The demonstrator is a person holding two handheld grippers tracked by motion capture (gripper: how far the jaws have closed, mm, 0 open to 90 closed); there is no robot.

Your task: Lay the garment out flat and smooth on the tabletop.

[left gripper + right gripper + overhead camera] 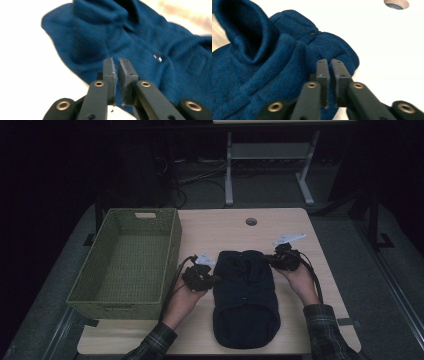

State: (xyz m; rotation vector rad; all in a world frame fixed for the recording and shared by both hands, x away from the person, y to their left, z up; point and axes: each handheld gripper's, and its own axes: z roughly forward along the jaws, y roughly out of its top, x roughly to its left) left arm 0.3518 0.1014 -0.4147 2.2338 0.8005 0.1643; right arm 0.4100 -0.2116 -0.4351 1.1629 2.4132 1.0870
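Wooden table (295, 285), folded knitted blue garment (245, 295)

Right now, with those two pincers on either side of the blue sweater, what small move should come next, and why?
Probably open both and nip the cloth. The left gripper and right gripper sit at the folded sweater's edges, jaws nearly closed with nothing between them. The green basket beside it looks like the likely destination.

Dim, murky high view with black surroundings, gripper views bright, tabletop (387, 37) washed out white, cloth edges softly blurred
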